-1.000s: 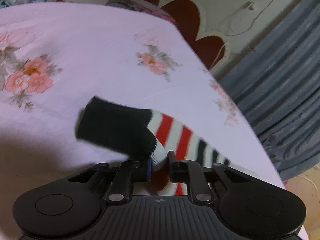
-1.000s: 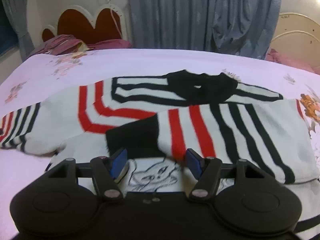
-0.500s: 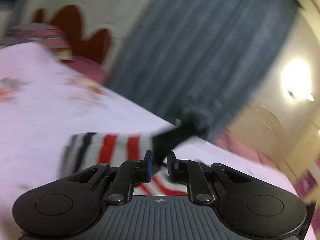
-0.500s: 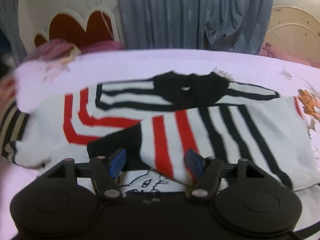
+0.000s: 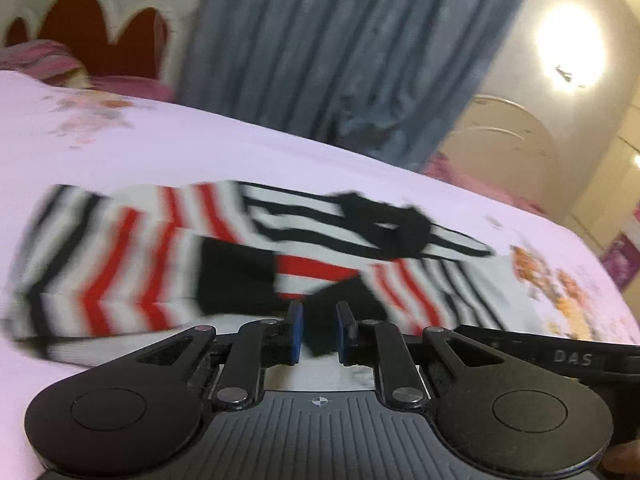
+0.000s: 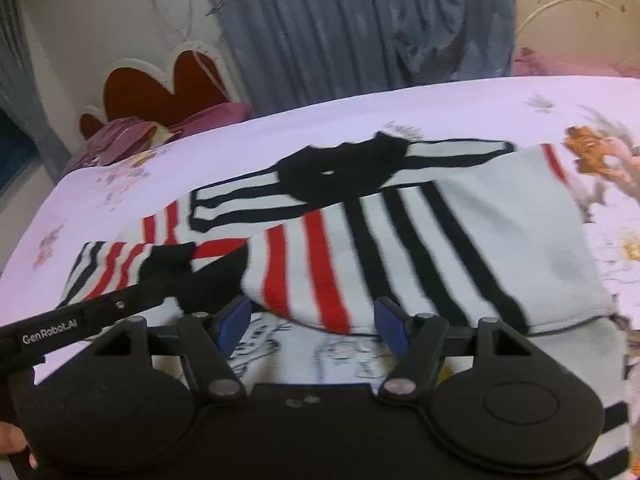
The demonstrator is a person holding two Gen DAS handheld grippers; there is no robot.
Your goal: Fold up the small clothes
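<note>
Two grippers over striped sweater point(image 6: 400, 240), spread flat on pink floral bedsheet point(image 6: 440, 100). Left gripper point(image 5: 318, 334) pinched narrow on black sleeve cuff point(image 5: 340, 312), carried across sweater body. Right gripper point(image 6: 312, 322) wide apart, jaws gripping nothing, hovering above folded right sleeve.

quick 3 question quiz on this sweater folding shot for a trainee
1. True or false: the right hand-held gripper is clamped on the sweater.
2. What sits between the pads of the left hand-held gripper?
A. a black sleeve cuff
B. the collar
C. a pillow
3. Fill in: the sweater lies on a pink floral ___.

Key
1. False: its jaws stand open, with nothing between them.
2. A
3. bedsheet
</note>
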